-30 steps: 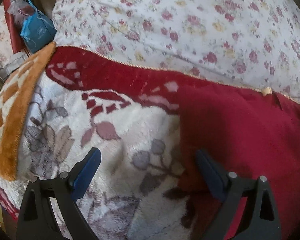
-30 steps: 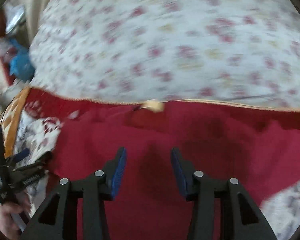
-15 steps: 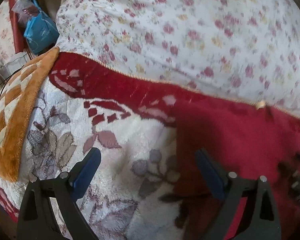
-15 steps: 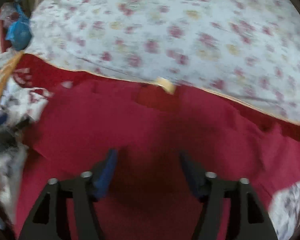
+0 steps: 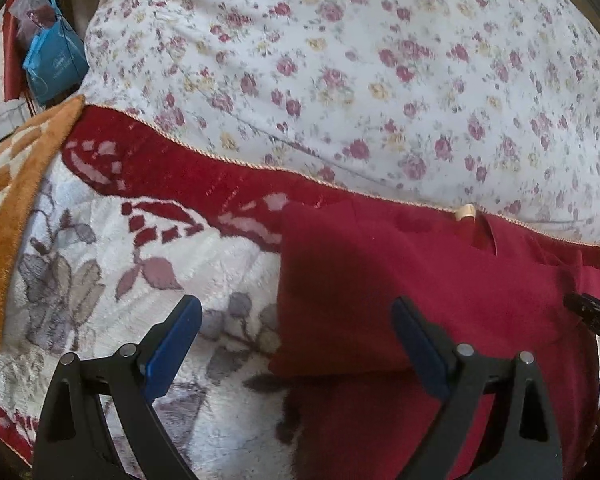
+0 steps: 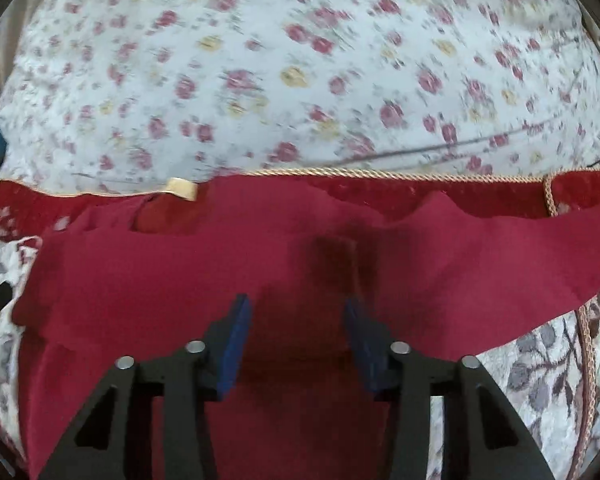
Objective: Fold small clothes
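Note:
A dark red garment (image 5: 420, 280) lies spread on the patterned blanket (image 5: 100, 280), with a tan label (image 5: 465, 212) at its collar. My left gripper (image 5: 295, 306) hovers open over the garment's left edge, one finger above the blanket and the other above the red cloth. The right wrist view shows the same garment (image 6: 180, 272) and label (image 6: 182, 189). My right gripper (image 6: 297, 302) hangs over the garment's middle. Its jaws are closing, with only the flat cloth below showing in the gap and nothing pinched. A black part of the right gripper (image 5: 592, 316) shows at the right edge.
A floral quilt (image 5: 340, 60) bulges behind the blanket's corded red border (image 6: 380, 172). An orange checked cloth (image 5: 8, 184) lies at the left, with a blue bag (image 5: 54, 64) beyond it. The blanket (image 6: 540, 380) shows bare right of the garment.
The right gripper has slid to the right over the garment; its jaws widened, then narrowed again. The left gripper drifted slightly, still open, and the right gripper's tip now shows at its right edge.

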Demonstrator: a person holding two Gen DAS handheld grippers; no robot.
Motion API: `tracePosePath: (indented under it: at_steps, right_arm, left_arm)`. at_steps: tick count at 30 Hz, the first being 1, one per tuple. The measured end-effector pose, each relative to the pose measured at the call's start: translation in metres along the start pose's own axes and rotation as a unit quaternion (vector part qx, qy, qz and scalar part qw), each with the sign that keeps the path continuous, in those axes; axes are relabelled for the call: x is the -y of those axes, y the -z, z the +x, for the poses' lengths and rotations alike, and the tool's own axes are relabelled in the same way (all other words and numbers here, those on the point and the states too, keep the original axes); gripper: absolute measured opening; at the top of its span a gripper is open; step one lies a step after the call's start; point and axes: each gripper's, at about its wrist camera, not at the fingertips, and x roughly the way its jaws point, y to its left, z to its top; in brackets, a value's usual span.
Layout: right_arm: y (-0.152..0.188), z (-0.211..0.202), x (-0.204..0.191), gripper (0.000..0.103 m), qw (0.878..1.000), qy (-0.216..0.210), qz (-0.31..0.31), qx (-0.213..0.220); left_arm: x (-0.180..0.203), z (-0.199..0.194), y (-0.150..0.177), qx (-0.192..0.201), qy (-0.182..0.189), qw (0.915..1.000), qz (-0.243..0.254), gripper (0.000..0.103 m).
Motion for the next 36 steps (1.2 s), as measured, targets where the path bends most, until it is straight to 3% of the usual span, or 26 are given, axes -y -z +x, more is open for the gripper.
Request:
tracePosePath:
  at_steps: [2, 7, 14, 18, 22, 27, 30, 34, 35, 36]
  right_arm:
    - [0.002, 0.012, 0.007, 0.051, 1.0, 0.024, -0.004, -0.011]
    - [-0.002, 0.009, 0.009, 0.05, 1.0, 0.024, 0.01, -0.009]
    - [0.01, -0.019, -0.011, 0.051, 1.0, -0.024, -0.011, 0.009]
    - [0.015, -0.006, -0.019, 0.051, 0.999, 0.008, -0.038, -0.011]
    - [0.014, -0.021, -0.013, 0.051, 0.999, 0.023, -0.022, 0.0]
    - [0.012, -0.056, 0.001, 0.065, 0.998, 0.046, -0.001, 0.051]
    - [0.01, -0.065, 0.01, 0.069, 0.997, 0.038, 0.02, 0.057]
    - [0.007, -0.054, -0.002, 0.069, 0.999, 0.005, 0.004, 0.043]
    - [0.006, -0.049, -0.009, 0.064, 0.999, -0.005, -0.008, 0.036]
    - [0.006, -0.042, -0.014, 0.052, 0.999, -0.016, -0.019, 0.028]
  left_arm:
    - [0.001, 0.007, 0.002, -0.008, -0.004, 1.0, 0.004, 0.095]
    - [0.001, 0.024, 0.008, -0.037, -0.026, 0.9988, 0.018, 0.095]
    - [0.003, 0.021, 0.009, -0.035, -0.026, 0.9988, 0.02, 0.095]
    - [0.004, 0.015, 0.009, -0.032, -0.025, 0.9989, 0.024, 0.095]
    - [0.003, 0.007, 0.008, -0.025, -0.023, 0.9991, 0.025, 0.095]
    - [-0.001, 0.001, 0.005, -0.021, -0.018, 0.9995, 0.015, 0.095]
    - [-0.002, -0.003, 0.003, -0.018, -0.012, 0.9997, 0.008, 0.095]
    - [0.002, -0.002, 0.002, -0.016, -0.01, 0.9997, 0.013, 0.095]
    - [0.004, -0.001, 0.002, -0.019, -0.01, 0.9997, 0.015, 0.095]
    - [0.006, 0.001, 0.003, -0.022, -0.009, 0.9996, 0.017, 0.095]
